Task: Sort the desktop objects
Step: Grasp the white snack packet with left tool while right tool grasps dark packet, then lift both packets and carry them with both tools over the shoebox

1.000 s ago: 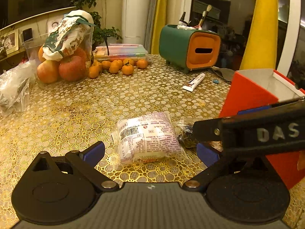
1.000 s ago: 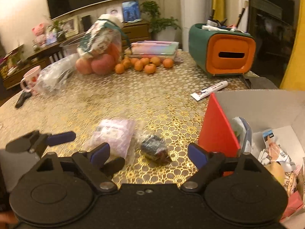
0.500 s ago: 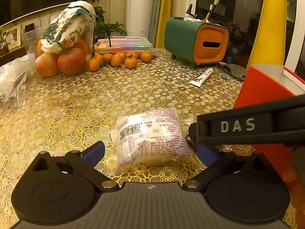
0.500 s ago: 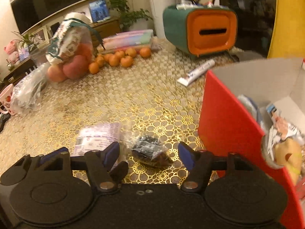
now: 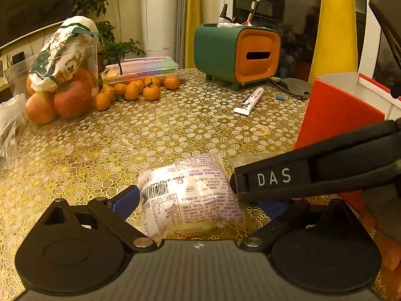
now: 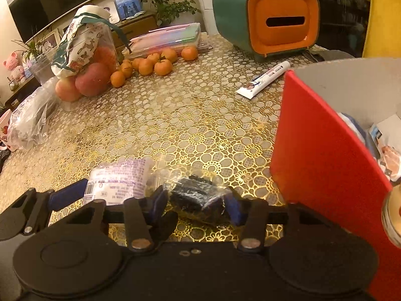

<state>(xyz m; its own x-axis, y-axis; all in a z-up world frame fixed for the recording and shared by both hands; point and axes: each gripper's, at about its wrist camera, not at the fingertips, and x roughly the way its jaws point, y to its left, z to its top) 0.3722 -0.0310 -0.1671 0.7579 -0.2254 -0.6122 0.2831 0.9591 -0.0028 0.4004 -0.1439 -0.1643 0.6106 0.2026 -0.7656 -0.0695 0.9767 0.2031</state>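
Observation:
A white packet with purple print (image 5: 190, 195) lies on the gold-patterned table between the blue pads of my left gripper (image 5: 198, 202), which is open and low around it. Just to its right, a dark snack in clear wrap (image 6: 198, 198) sits between the pads of my right gripper (image 6: 195, 205). Those jaws are closing, and both pads meet the wrapper's sides. In the right wrist view the white packet (image 6: 120, 180) shows beside the left gripper's blue finger (image 6: 67, 194). The right gripper's black body crosses the left wrist view. A red box (image 6: 325, 165) with several items inside stands right beside it.
A toothpaste tube (image 5: 249, 100) lies mid-table before a green and orange tissue box (image 5: 238, 52). Tangerines (image 5: 140, 90), a clear tub of apples (image 5: 60, 95) and a crumpled plastic bag (image 6: 30, 118) fill the far left. The red box (image 5: 338, 118) walls off the right.
The right gripper's jaws have narrowed from wide apart to touching the dark snack, and it has sunk toward the table. The left gripper has edged closer around the white packet.

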